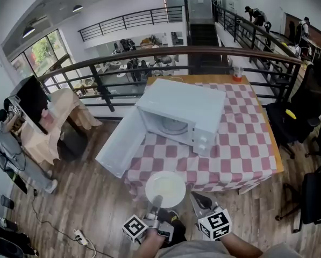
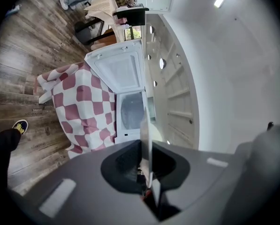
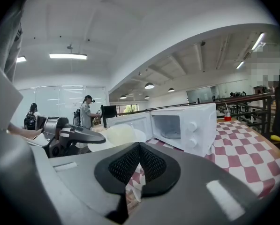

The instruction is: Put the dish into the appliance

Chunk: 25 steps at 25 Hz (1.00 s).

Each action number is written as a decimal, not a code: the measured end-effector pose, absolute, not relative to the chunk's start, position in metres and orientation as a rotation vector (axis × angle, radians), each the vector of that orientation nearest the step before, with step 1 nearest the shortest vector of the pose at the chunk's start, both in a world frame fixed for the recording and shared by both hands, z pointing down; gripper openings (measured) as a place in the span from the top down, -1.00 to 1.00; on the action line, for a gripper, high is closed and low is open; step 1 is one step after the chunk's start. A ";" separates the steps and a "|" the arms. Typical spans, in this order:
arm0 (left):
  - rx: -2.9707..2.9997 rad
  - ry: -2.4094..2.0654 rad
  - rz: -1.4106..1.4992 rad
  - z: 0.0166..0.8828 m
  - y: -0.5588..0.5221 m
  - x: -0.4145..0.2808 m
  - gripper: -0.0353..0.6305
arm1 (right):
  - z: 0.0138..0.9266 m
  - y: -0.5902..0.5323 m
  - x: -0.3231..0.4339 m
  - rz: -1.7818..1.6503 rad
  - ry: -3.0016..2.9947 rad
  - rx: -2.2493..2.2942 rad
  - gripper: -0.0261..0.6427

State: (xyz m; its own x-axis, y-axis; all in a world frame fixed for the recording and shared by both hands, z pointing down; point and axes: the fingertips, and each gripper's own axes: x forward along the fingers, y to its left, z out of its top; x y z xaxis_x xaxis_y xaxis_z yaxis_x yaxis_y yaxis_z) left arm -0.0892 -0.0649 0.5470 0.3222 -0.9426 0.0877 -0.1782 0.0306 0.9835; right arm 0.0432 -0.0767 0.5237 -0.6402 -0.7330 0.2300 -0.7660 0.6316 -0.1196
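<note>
Microwave sits on a table under a red-and-white checked cloth. Its door is swung fully open and juts past the table's edge over the wooden floor. The cavity faces the person, with a round tray visible inside. White plate is in front of the microwave's open mouth, off the table's near edge, held in the air roughly level and well clear of the cavity. Left gripper has its jaws pinched narrow on the plate's near rim. In the left gripper view the plate runs edge-on straight out from between the closed pads of the left gripper, lined up toward the microwave. Right gripper sits just beside the plate, on the side away from the door, not touching it. In its own view the right gripper has its jaws drawn together with nothing between them, only cloth showing past the tips. That view also shows the plate on the door side of the microwave. A cup with red contents stands behind the microwave at the table's far end, by the dark railing.
</note>
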 end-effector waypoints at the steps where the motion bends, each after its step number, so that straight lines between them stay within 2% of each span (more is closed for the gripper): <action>1: 1.425 -1.107 -0.824 0.548 -0.072 -0.093 0.81 | 0.524 -0.084 0.039 0.310 -2.688 1.242 0.92; 25: 1.422 -1.049 -0.774 0.556 -0.223 -0.160 0.81 | 0.521 -0.222 -0.032 0.330 -2.610 1.313 0.92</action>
